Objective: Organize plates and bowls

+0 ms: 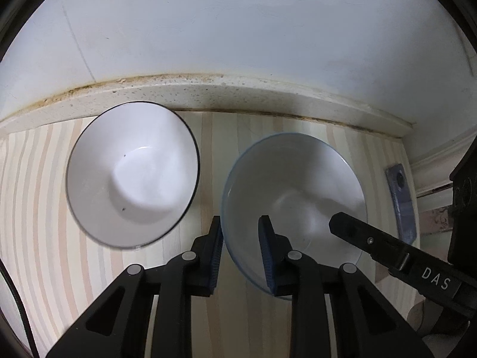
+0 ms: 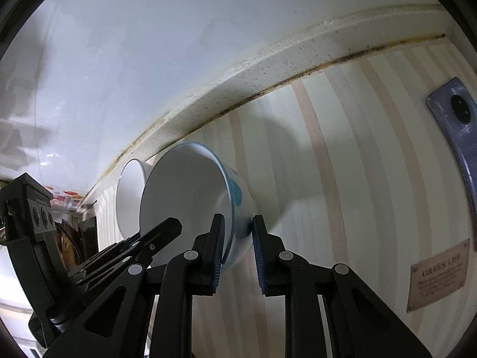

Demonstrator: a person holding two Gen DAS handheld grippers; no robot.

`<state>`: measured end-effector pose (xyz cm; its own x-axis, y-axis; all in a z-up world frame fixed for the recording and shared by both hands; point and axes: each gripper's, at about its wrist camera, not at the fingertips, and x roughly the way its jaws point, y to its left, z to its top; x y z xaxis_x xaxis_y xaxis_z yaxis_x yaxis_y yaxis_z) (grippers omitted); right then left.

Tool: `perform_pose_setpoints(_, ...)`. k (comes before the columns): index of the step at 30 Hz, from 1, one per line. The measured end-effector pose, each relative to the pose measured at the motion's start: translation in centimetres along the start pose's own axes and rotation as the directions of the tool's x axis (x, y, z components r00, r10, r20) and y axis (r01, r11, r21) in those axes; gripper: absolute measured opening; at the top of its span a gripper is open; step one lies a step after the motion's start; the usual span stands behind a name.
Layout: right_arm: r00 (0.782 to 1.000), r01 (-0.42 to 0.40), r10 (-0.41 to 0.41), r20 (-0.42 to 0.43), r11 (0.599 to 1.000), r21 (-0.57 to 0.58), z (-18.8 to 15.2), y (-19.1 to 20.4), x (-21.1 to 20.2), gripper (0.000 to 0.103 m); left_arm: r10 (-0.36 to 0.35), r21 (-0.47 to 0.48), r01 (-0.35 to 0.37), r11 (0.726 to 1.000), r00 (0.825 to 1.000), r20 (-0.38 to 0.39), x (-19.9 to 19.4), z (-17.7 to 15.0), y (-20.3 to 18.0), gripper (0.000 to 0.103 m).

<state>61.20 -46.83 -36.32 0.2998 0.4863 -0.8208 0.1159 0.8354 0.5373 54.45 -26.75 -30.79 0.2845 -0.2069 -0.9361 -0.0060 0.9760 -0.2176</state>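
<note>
A white bowl with a blue rim (image 1: 295, 191) stands on the striped mat (image 1: 35, 197), right of a white bowl with a black rim (image 1: 131, 176). My left gripper (image 1: 241, 226) straddles the blue-rimmed bowl's near left wall, one finger inside and one outside, with the jaws apart. In the right wrist view the blue-rimmed bowl (image 2: 193, 197) has blue marks on its outside, and the black-rimmed bowl (image 2: 129, 200) sits behind it. My right gripper (image 2: 238, 226) straddles that bowl's right wall, also with a gap. The other gripper's finger (image 1: 351, 229) reaches into the bowl.
A speckled stone ledge (image 1: 208, 89) and white wall run along the back of the mat. A blue-grey phone (image 2: 456, 125) lies face down at the right. A brown label (image 2: 438, 277) sits on the mat near the right edge.
</note>
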Motion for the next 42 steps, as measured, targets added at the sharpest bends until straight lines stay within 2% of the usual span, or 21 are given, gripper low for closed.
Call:
perform_pose_setpoints(9,1.000,-0.013,0.014,0.017,0.999,-0.030,-3.9,2.4,-4.6,0.021,-0.031,0.039,0.029,0.999,0.999,0.037,-5.5,-2.8,-1.1,0.021)
perform_pose_setpoints(13,1.000,-0.009,0.009,0.023,1.000,-0.028,-7.1,3.1,-7.3,0.021,-0.052,0.072,0.049,0.996,0.998,0.037,-8.3,-5.4,-1.9,0.021)
perform_pose_setpoints(19,1.000,0.003,-0.003,0.012,1.000,-0.003,-12.8,3.0,-10.5,0.021,-0.080,0.107,0.079,0.991,0.997,0.006,-10.5,-9.9,-2.1,0.021)
perform_pose_setpoints(26,0.999,0.034,-0.033,-0.020,0.999,0.016,-18.5,2.1,-11.7,0.021,-0.082,0.132,0.088,0.987,0.995,-0.050,-10.0,-14.3,-2.2,0.021)
perform_pose_setpoints(30,0.998,0.043,-0.042,-0.037,0.999,0.024,-20.5,1.3,-11.2,0.021,-0.065,0.143,0.075,0.987,0.995,-0.073,-9.4,-15.9,-2.2,0.021)
perform_pose_setpoints(42,0.995,0.064,-0.061,-0.073,0.997,0.032,-22.5,0.1,-9.4,0.021,-0.016,0.181,0.033,0.983,0.996,-0.093,-7.4,-17.3,-2.3,0.021)
